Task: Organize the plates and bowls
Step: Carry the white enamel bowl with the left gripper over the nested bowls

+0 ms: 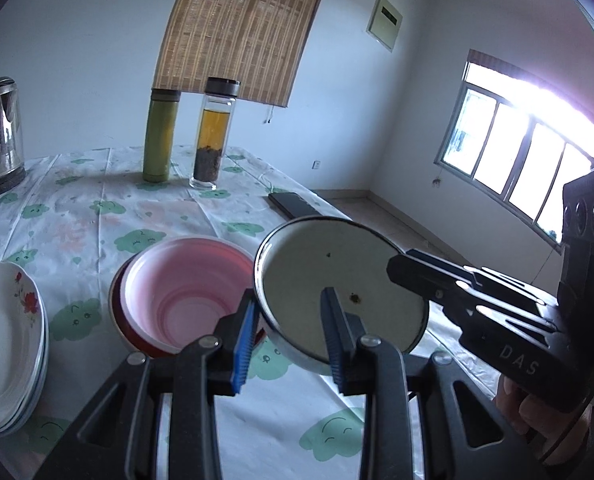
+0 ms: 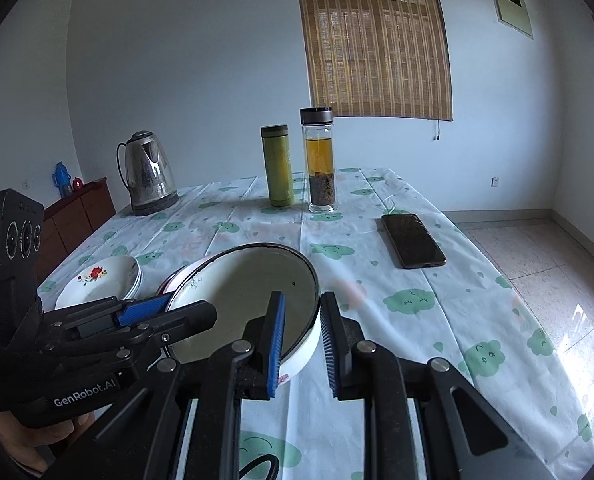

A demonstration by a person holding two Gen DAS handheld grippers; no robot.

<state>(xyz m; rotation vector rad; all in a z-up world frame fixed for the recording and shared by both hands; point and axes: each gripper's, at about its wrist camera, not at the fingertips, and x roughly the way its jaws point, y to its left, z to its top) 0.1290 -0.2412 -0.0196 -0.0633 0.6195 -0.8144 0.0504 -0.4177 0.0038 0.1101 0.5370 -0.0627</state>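
Between both grippers, enamel bowl (image 1: 337, 276) held by opposite sides of its rim, tilted, seemingly clear of the worktop (image 1: 97, 208).

Left gripper (image 1: 288, 340): clamped on the bowl's left wall, one blue pad inside, one outside. Right gripper (image 2: 303, 344): pinched tight on the right wall the same way. Just ahead and left of the left gripper, pink bowl (image 1: 185, 292) nested in a red bowl (image 1: 117, 312), mouth up; probably the nesting spot, so carry likely leftward, left gripper nearer. Farther left, stacked flowered plates (image 1: 5, 340). Readable: "DAS" on the right gripper's body, "GenRobot.AI" on the left's; smaller print beside it too small to read.
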